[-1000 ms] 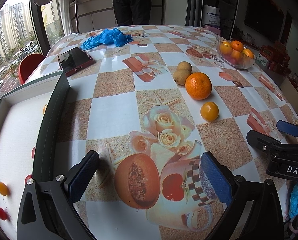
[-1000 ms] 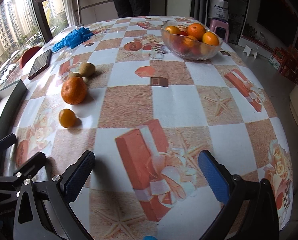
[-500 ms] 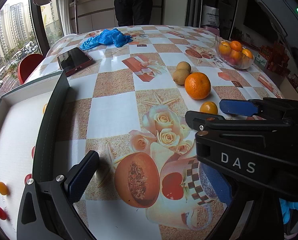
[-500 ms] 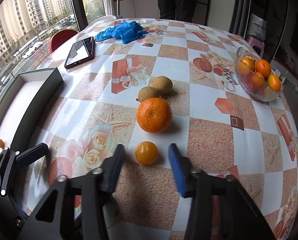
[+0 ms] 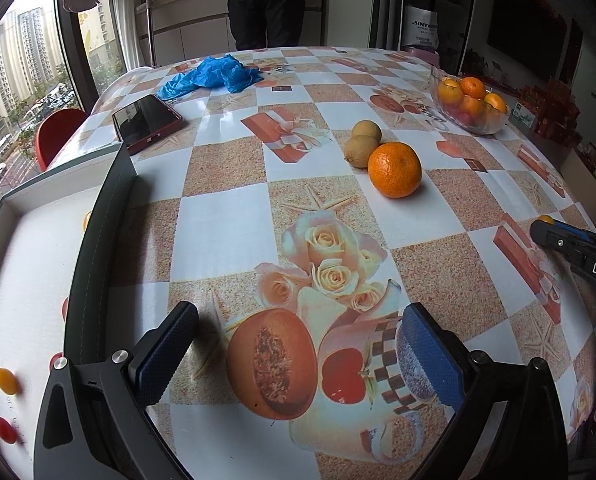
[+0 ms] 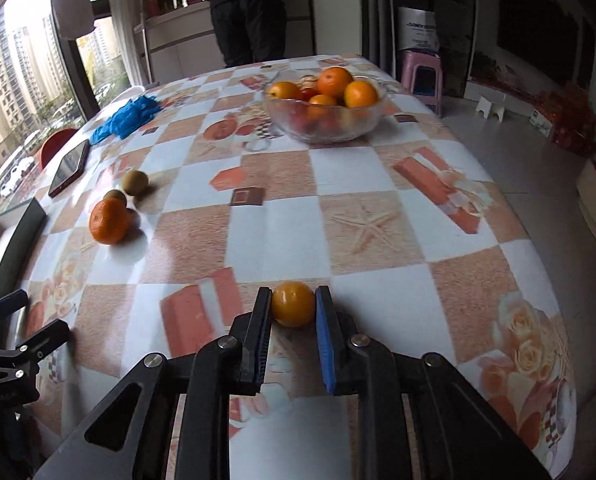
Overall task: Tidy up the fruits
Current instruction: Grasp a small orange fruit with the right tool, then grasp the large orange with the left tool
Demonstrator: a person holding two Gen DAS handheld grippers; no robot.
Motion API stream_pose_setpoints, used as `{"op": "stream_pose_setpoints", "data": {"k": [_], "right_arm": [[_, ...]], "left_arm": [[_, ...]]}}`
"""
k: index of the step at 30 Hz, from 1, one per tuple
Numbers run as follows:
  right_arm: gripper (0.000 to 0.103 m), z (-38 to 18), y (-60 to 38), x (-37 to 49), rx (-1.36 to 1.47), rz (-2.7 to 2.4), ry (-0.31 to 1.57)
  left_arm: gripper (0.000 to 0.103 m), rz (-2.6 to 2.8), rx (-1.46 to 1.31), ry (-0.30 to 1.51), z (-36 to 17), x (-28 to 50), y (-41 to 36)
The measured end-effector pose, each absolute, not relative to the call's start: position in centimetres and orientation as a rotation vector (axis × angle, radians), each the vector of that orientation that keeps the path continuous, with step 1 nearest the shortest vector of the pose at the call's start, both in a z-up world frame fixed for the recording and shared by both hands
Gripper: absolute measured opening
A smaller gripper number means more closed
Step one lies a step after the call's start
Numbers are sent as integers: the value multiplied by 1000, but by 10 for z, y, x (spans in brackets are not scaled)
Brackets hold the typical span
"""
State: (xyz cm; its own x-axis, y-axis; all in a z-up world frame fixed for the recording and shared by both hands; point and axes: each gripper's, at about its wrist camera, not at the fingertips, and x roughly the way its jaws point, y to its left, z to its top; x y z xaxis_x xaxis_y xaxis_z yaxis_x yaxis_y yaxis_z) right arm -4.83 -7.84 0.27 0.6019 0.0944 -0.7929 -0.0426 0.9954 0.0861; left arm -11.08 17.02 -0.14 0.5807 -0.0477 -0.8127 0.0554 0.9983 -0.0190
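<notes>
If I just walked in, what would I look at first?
Probably the little orange fruit pinched in the right tongs, near the table's front edge. Next, the big orange beside two brown fruits mid-table, and the glass bowl of oranges farther back.

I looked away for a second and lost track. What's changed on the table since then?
The right claw swung over to the small orange fruit, closed on it and carried it off to the right; its spot by the big orange is now bare. The left claw stayed open and empty. Big orange, two kiwis, bowl and phone kept their places.
</notes>
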Motion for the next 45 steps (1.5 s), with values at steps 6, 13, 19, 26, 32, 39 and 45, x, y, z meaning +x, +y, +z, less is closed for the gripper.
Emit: {"op": "stream_pose_setpoints", "data": {"k": [6, 13, 19, 26, 32, 39, 45], "right_arm": [[23, 2, -95, -54, 134, 85, 875], [23, 0, -104, -54, 217, 119, 867], [23, -1, -105, -54, 234, 126, 865], [23, -1, -105, -54, 243, 130, 864], [23, -1, -104, -54, 235, 127, 865], [23, -1, -104, -54, 222, 122, 867], [23, 0, -100, -54, 183, 107, 871]], "left_arm": [[101, -39, -22, 1034, 5, -89, 158], [101, -30, -44, 986, 27, -56, 125], [101, 13, -42, 1002, 21, -29, 111], [87, 49, -64, 1037, 12, -17, 111], [38, 39, -57, 1015, 13, -20, 113], [38, -20, 11, 984, 12, -59, 118], [38, -96, -11, 974, 13, -112, 140]]}}
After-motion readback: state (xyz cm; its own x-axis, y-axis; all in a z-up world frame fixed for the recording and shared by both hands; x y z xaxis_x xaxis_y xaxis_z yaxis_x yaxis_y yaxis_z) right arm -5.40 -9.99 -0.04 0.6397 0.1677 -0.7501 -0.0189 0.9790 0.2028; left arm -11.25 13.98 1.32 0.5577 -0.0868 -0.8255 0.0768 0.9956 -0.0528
